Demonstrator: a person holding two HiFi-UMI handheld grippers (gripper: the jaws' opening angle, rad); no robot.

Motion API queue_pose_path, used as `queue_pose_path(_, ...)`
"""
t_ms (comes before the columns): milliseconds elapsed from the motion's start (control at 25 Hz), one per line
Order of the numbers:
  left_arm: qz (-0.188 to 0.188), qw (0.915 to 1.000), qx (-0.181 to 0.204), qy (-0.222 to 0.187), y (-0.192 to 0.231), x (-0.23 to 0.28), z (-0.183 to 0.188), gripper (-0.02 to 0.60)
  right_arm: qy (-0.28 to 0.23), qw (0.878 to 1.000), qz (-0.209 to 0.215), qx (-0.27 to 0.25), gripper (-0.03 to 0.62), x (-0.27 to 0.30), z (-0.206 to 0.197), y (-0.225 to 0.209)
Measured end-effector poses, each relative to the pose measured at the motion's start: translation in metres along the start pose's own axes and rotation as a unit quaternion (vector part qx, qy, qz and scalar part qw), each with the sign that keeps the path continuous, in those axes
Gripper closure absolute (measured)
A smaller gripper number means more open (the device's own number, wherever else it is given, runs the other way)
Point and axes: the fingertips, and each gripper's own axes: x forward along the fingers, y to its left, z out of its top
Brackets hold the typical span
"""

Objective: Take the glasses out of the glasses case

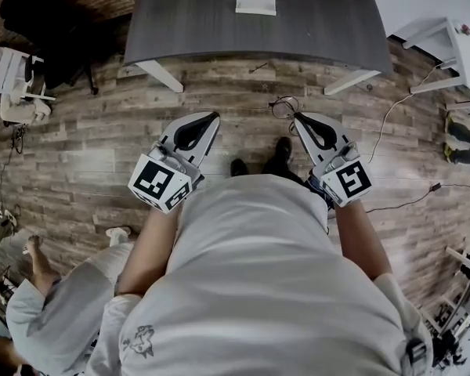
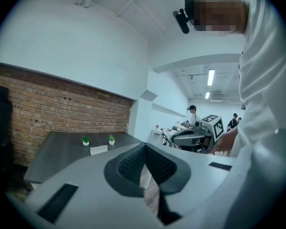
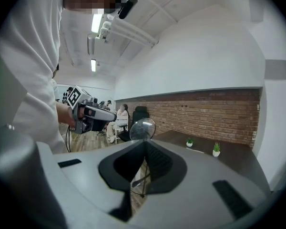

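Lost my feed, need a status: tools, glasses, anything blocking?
Left tool shut, empty. Right tool shut on glasses. Both over floor, short of the table. Nothing blocking seen.

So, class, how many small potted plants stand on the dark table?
2. Both stand on the dark table near the brick wall: the left plant and, beside it, the right plant, as the left gripper view shows. None seems hidden.

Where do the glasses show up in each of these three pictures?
Head view: glasses at the right tool's tip, centre.
Left gripper view: thin frame at that tool's tip, right of centre.
Right gripper view: lens just above the jaws.
Shared landmark: the dark table.
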Motion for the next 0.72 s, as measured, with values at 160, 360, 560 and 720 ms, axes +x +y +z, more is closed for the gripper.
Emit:
queue_pose_path(160,0.0,1.0,-0.002,-0.001,0.005,-0.008,-0.001,0.571,0.002,1.0,0.001,0.0,0.581,0.007,0.001,0.009)
queue_pose_path(360,0.001,1.0,-0.005,-0.005,0.008,-0.013,-0.002,0.571,0.003,1.0,0.001,0.0,0.582,0.011,0.002,0.012)
queue_pose_path(560,0.0,1.0,-0.005,-0.006,0.008,-0.014,-0.001,0.571,0.001,1.0,0.0,-0.002,0.582,0.012,0.004,0.013)
queue_pose_path(720,0.001,0.9999,-0.006,-0.008,0.008,-0.012,0.001,0.571,0.001,1.0,-0.002,-0.004,0.582,0.012,0.006,0.01)
